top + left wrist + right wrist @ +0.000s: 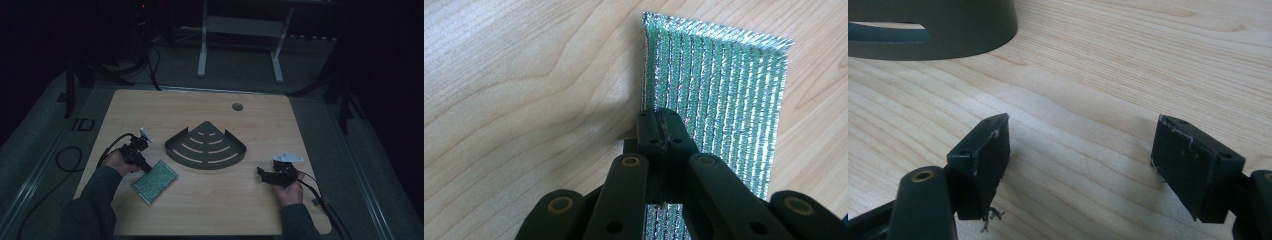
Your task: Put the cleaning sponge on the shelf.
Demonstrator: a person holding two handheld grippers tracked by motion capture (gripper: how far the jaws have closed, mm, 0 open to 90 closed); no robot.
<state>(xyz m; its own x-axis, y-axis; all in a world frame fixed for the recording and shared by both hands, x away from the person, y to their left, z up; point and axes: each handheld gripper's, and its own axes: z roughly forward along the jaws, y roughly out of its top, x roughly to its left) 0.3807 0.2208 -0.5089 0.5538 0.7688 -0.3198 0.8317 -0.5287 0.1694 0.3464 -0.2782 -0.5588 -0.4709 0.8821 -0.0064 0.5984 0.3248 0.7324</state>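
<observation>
The wooden desk carries a dark corner shelf, a fan-shaped metal tray with curved slots in its floor and a low wall round its rim, and this shelf serves as the landmark. It sits near the middle of the desk, its pointed corner turned toward the far edge.

A green glittering scouring pad lies flat on the desk just beside the shelf's near left side, apart from its wall. The left gripper sits on the pad's edge that faces away from the shelf. In the left gripper view its jaws are pressed together on the edge of the scouring pad, with the metallic ribbed weave showing beyond the tips and again below them, so the pad's rim is pinched between them. The pad still rests on the wood.

The right gripper is on the shelf's near right side, a little clear of the rim and pointing back toward it. In the right gripper view its jaws stand wide apart with bare desk between them and nothing held; the curved wall of the shelf is visible beyond them at the upper left.

A round cable hole lies past the shelf, toward the far edge.
</observation>
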